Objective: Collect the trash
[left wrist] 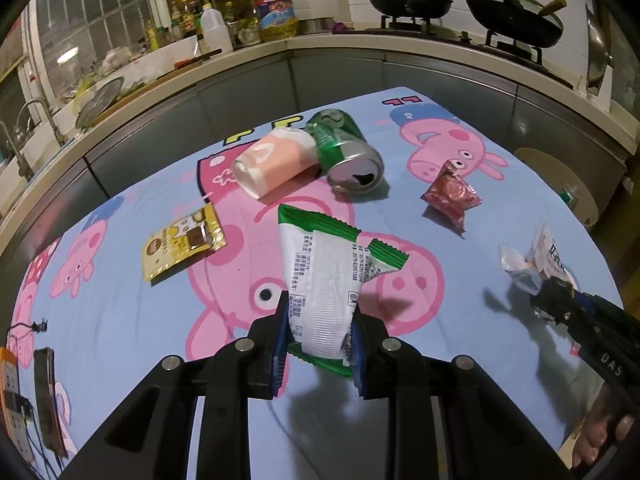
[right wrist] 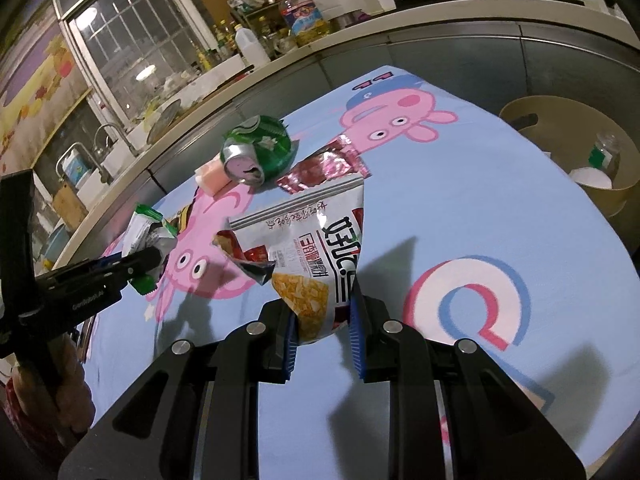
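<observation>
Along the left edge of the tabletop [left wrist: 120, 320], which is covered by a light-blue cloth printed with pink cartoon pigs, lie a dark phone-like slab [left wrist: 48, 400] and a cabled device, with a sink and tap [left wrist: 24, 136] on the kitchen counter behind them. Further right a yellow sachet [left wrist: 182, 242] lies flat, apart from the rest. Beyond it a pink paper cup [left wrist: 276, 160] rests on its side, touching a dented green can [left wrist: 348, 152] that also lies on its side, its open end facing the camera. In the middle, the left hand-held gripper [left wrist: 320, 344] is clamped on a green-and-white wrapper [left wrist: 324, 276], which stands up between its blue pads above the cloth. Behind, the counter carries bottles, a white jug and a large oil bottle [left wrist: 276, 12]; a barred window [right wrist: 128, 40] sits above the sink. Right of the can a crumpled red foil wrapper [left wrist: 452, 196] lies alone. On the stove at the back stand a frying pan [left wrist: 408, 2] and a lidded wok [left wrist: 516, 16]. Toward the right, the right hand-held gripper [right wrist: 323, 330] is clamped on a torn white-and-red snack bag [right wrist: 316, 248], lifted off the cloth. Past the tabletop's right edge stands a tan round bin [right wrist: 568, 148] with a bottle and white items inside.
</observation>
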Demonstrator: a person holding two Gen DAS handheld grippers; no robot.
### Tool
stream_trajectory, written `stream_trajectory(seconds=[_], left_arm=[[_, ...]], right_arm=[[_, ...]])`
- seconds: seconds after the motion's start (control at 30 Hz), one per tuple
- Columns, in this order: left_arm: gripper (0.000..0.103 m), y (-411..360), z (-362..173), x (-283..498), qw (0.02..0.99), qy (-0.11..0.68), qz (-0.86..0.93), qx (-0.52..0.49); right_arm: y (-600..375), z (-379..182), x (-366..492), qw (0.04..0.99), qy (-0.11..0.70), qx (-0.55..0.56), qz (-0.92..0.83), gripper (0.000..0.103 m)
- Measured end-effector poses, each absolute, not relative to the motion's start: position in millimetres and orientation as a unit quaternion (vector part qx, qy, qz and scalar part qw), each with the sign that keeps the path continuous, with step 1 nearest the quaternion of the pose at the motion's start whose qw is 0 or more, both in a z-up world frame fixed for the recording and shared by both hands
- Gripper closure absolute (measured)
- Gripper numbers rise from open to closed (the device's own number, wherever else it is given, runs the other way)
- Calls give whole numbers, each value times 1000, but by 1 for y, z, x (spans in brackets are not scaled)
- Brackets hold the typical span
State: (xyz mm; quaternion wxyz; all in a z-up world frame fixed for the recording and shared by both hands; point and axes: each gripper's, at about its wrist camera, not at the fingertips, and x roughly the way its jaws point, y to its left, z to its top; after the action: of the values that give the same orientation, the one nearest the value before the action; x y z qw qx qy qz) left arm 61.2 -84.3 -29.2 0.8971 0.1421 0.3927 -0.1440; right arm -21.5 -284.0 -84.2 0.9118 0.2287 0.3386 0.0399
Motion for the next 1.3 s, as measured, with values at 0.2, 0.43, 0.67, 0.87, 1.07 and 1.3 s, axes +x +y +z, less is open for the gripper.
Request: stream_trajectory(seconds=[0.2, 0.43, 0.67, 0.87, 1.07, 1.3], left_arm=[[77, -107, -19, 67, 894, 389, -166, 148], [77, -164, 3, 82, 870, 399, -259, 128], [77, -270, 10, 99, 831, 408, -348, 147], [76, -369, -5, 110, 794, 429, -397, 163], [49, -421, -36, 133, 784, 452, -392, 163], [13, -431, -49, 139, 795, 451, -366, 176]], right_arm=[[-301, -81, -25, 913, 328, 239, 26, 82], [-346, -73, -29, 916, 300, 266, -3, 82], [-429, -63, -27, 914, 279, 290, -56, 82], [-504, -78, -11, 895, 296, 318, -100, 82], [-532, -99, 9, 885, 329, 309, -114, 77], [-536, -111, 19, 882, 334, 298, -144, 30]])
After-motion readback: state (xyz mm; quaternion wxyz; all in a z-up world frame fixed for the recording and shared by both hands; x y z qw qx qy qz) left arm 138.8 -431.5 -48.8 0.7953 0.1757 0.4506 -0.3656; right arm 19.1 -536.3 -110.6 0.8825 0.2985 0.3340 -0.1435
